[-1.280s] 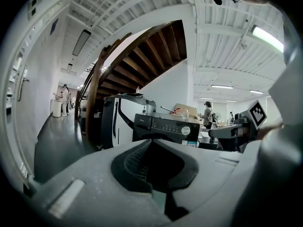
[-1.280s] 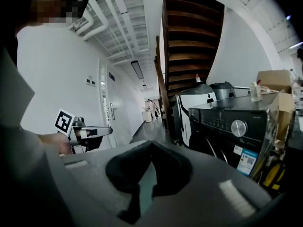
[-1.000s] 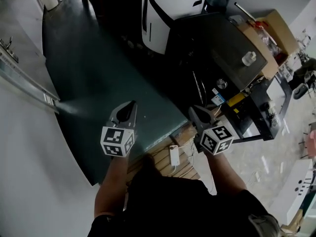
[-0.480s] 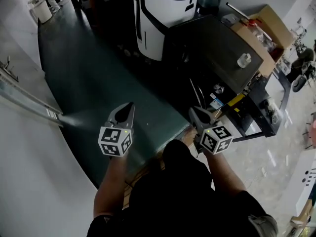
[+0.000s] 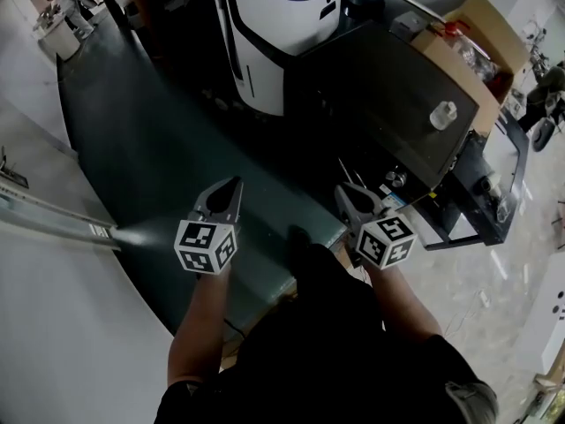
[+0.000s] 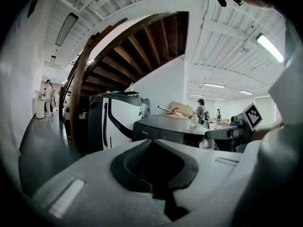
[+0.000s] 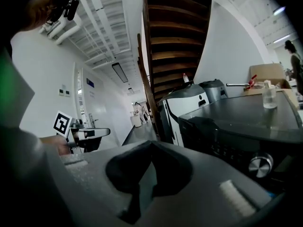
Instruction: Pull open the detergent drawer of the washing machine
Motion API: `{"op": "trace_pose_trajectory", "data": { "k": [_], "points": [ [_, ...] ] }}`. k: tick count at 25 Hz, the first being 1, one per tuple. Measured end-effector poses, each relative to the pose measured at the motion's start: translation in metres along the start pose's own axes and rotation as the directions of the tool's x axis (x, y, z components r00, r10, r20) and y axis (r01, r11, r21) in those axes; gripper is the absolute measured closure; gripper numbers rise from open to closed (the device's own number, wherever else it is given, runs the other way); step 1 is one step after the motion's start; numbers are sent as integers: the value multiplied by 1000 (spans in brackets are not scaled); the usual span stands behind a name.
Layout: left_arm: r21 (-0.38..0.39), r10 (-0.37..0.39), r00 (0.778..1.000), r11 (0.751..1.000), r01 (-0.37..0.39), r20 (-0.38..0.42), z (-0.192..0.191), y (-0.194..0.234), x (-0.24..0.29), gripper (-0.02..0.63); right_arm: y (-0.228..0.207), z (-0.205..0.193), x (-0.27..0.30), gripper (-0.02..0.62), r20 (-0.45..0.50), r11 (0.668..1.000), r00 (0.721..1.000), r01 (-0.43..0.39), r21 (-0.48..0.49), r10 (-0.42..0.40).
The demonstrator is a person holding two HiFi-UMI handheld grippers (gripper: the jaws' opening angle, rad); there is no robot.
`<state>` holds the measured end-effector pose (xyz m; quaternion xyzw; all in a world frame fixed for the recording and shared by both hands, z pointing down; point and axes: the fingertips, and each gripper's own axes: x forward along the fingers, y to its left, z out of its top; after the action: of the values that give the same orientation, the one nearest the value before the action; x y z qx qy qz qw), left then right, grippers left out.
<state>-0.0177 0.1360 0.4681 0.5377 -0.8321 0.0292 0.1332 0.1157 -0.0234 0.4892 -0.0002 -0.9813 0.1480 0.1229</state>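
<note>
Two hand-held grippers lead the view, both empty, with their jaws pressed together. Your left hand-held gripper (image 5: 232, 187) hangs over the dark floor (image 5: 159, 148), well apart from the machines. Farther off stands a white appliance (image 5: 282, 16). Your right hand-held gripper (image 5: 344, 194) is near the front corner of the dark washing machine (image 5: 388, 95) and touches nothing.

The detergent drawer (image 6: 146, 134) is probably the left section of the control panel, left of the round knob (image 7: 259, 164). It looks shut, and its edges are hard to make out. Expect a light, rigid plastic tray that slides straight out, perhaps sticking at first and then running free. Its face looks smooth and may slip, so take hold at the recess or lower lip of its front. You would need to part the jaws first.

On top of the machine, toward the right, stands a small clear bottle (image 5: 442, 113); its contents cannot be told. At far right, an open cardboard box (image 5: 490, 20) holds loose items, one of them red.
</note>
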Motion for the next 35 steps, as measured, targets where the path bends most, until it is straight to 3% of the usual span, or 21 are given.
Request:
{"op": "trace_pose_trajectory", "data": {
  "k": [8, 14, 18, 24, 30, 35],
  "points": [
    [-5, -22, 999, 1000, 22, -44, 26, 36, 110, 595, -71, 33, 90, 594, -67, 1000, 998, -2, 1, 2],
    [-10, -24, 996, 1000, 23, -88, 74, 59, 195, 595, -122, 82, 153, 594, -113, 999, 993, -34, 18, 36],
    [28, -30, 992, 999, 33, -122, 109, 69, 219, 595, -138, 116, 184, 594, -125, 999, 991, -48, 19, 50],
    [-12, -43, 987, 999, 42, -154, 125, 93, 251, 595, -149, 120, 199, 592, -172, 997, 984, -30, 69, 41],
    [-47, -154, 974, 988, 148, -169, 125, 105, 292, 595, -159, 105, 212, 592, -234, 994, 972, 55, 91, -33],
    [-48, -264, 949, 965, 260, -175, 132, 136, 317, 595, -161, 118, 232, 592, -196, 975, 967, 187, 120, -162]
  ]
}}
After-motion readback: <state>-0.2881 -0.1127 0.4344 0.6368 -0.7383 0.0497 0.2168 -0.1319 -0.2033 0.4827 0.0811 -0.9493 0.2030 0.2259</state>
